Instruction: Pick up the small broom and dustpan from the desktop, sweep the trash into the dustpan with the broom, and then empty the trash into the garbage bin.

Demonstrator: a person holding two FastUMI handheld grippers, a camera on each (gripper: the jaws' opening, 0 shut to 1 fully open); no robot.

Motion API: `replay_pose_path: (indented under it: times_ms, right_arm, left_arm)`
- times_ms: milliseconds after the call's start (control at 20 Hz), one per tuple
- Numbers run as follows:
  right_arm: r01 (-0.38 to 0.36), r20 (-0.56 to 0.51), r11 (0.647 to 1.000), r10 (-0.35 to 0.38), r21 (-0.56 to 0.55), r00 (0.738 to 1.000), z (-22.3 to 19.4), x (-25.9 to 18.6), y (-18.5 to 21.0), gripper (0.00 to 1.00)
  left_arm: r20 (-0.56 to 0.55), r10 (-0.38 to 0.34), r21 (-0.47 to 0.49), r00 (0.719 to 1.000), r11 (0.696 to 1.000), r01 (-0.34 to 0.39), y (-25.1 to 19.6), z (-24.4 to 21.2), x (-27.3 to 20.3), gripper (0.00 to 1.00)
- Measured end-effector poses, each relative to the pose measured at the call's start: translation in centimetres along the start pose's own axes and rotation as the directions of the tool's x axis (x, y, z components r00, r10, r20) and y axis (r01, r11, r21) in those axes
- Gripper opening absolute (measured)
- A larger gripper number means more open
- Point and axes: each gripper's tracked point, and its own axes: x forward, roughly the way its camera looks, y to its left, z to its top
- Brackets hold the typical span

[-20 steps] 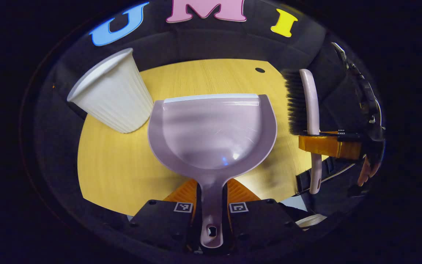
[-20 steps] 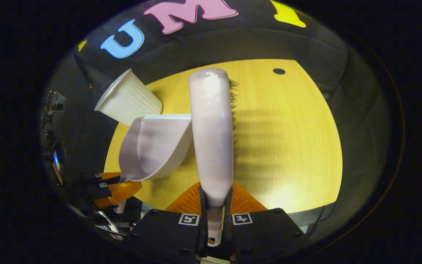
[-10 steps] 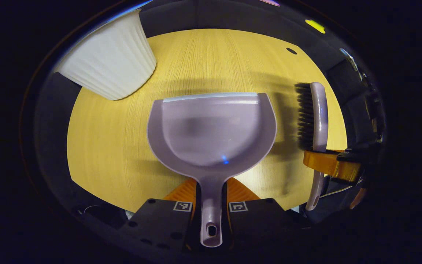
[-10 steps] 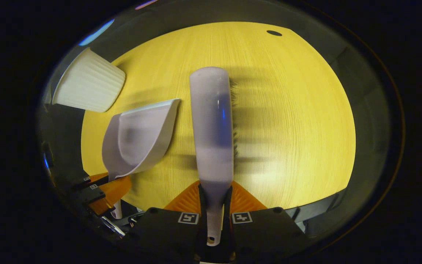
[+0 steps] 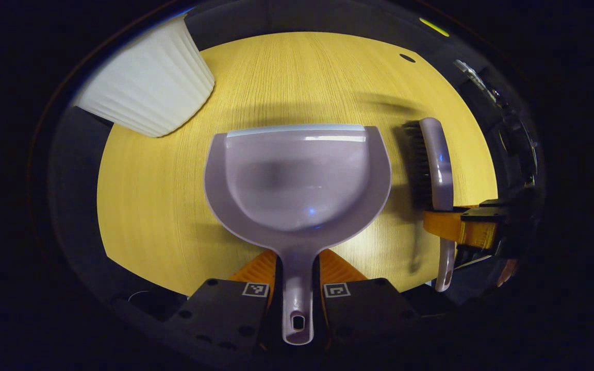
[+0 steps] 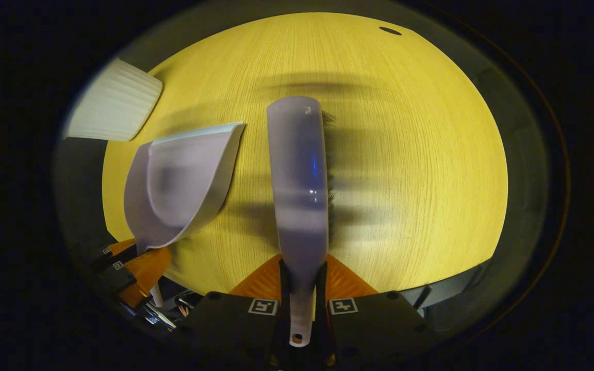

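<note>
Left gripper view looks along the left gripper (image 5: 298,281), whose fingers clamp the handle of the pale lilac dustpan (image 5: 297,180); the pan's mouth faces away over the yellow wooden worktop (image 5: 152,206). A white ribbed garbage bin (image 5: 147,90) stands at the worktop's far left edge. To the right, the small broom (image 5: 437,165) is pinched at its handle by the right gripper (image 5: 464,226), bristles turned toward the dustpan. Right gripper view shows that gripper's fingers (image 6: 263,288) closed on the broom's handle, the broom's back toward the camera and dark bristles on its right side. I cannot tell whether pan or bristles touch the worktop.
</note>
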Motion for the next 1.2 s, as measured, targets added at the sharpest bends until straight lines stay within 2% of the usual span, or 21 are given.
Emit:
replay_pose_path:
  times_ms: [250,400,450,600,650,700,800,850,950,1000,1050,1150,1200]
  right_arm:
    - [0.005,-0.013,1.000,-0.005,-0.001,1.000,0.2,-0.3,0.0,0.32]
    - [-0.032,-0.018,0.999,0.032,0.016,0.999,0.0,-1.0,1.1,0.34]
    - [-0.041,-0.013,0.999,0.041,0.012,0.999,-0.1,-1.2,1.3,0.41]
    - [-0.049,0.004,0.999,0.049,0.007,0.999,0.4,-1.8,1.5,0.36]
    - [-0.052,0.008,0.999,0.052,0.013,0.999,0.4,-1.9,1.5,0.46]
    - [-0.051,0.015,0.999,0.051,0.015,0.999,0.6,-2.1,1.4,0.41]
    - [-0.043,0.024,0.999,0.043,0.009,0.999,0.8,-2.3,1.0,0.40]
    - [-0.053,0.026,0.999,0.053,0.003,0.998,0.7,-2.5,1.1,0.48]
    - [-0.054,0.027,0.999,0.054,0.001,0.998,0.6,-2.6,1.1,0.49]
    - [-0.053,0.033,0.999,0.053,0.001,0.998,0.6,-2.7,1.1,0.55]
    - [-0.055,0.038,0.998,0.055,-0.004,0.998,0.6,-2.8,1.1,0.53]
    - [-0.064,0.048,0.998,0.065,-0.016,0.997,0.5,-3.3,1.4,0.70]
    - [-0.058,0.059,0.998,0.059,-0.022,0.996,0.7,-3.7,1.2,0.68]
  left_arm:
    - [-0.023,-0.009,-0.006,1.000,1.000,0.008,0.0,-0.3,-0.1,0.25]
    - [-0.046,-0.044,-0.018,0.998,0.999,0.043,-0.3,-0.8,0.1,0.27]
    - [-0.045,-0.038,-0.027,0.998,0.999,0.037,-0.2,-0.7,-0.1,0.32]
    - [-0.029,-0.039,-0.042,0.999,0.998,0.037,0.0,-0.5,-0.7,0.46]
    - [-0.025,-0.036,-0.040,0.999,0.999,0.035,0.0,-0.5,-0.8,0.49]
    - [-0.019,-0.031,-0.035,0.999,0.999,0.031,0.0,-0.6,-0.9,0.52]
    - [-0.009,-0.022,-0.022,1.000,1.000,0.022,-0.1,-0.4,-1.2,0.56]
    - [-0.003,-0.021,-0.018,1.000,1.000,0.021,-0.2,-0.4,-1.3,0.56]
    - [0.005,-0.027,-0.019,1.000,0.999,0.027,-0.4,-0.4,-1.7,0.57]
    - [0.014,-0.028,-0.022,1.000,0.999,0.028,-0.3,-0.3,-2.1,0.56]
    - [0.027,-0.025,-0.025,0.999,0.999,0.026,-0.1,-0.2,-2.2,0.57]
    - [0.064,-0.031,-0.032,0.997,0.999,0.033,0.0,0.2,-3.0,0.59]
    - [0.074,-0.037,-0.041,0.997,0.998,0.040,0.0,0.3,-3.3,0.58]
